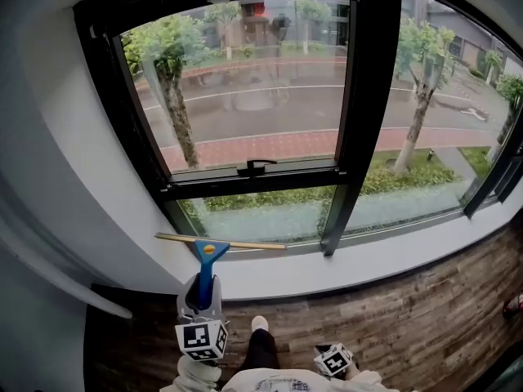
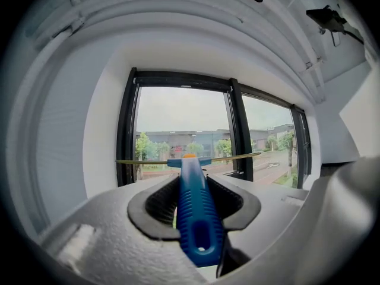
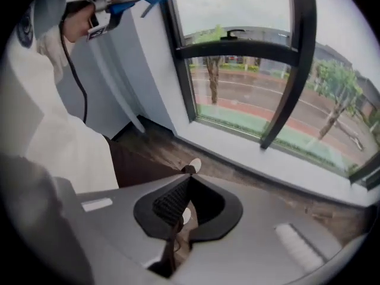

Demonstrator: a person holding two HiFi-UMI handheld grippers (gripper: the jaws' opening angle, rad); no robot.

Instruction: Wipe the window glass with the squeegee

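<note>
**Squeegee (image 1: 211, 248) held in the left claw (image 1: 203, 291) before the window glass (image 1: 261, 96)**
Handle (image 2: 196, 215) was clamped between the jaws, blade (image 1: 249, 244) ahead, low on the pane; the right claw (image 3: 178, 209) was closed, empty.

The window (image 1: 261, 80) fills the wall ahead, with the sill (image 1: 392, 251) along its foot and the floor (image 1: 409, 317) before the sill. A mullion (image 1: 359, 121) splits the window into a left and a right part. A crossbar cuts the left part, and a latch (image 1: 255, 167) sits on that bar. The squeegee (image 1: 208, 256) lies below the latch, left of the mullion. Its blade runs across the lower left pane just above the sill's left end. Its handle runs back into the left claw (image 1: 203, 291), whose jaws press on it from both sides. The right claw (image 3: 185, 172), jaws together, hangs low over the floor, right of the left claw and well apart from the window. A shoe (image 1: 259, 323) rests on the floor between the two claws.
</note>
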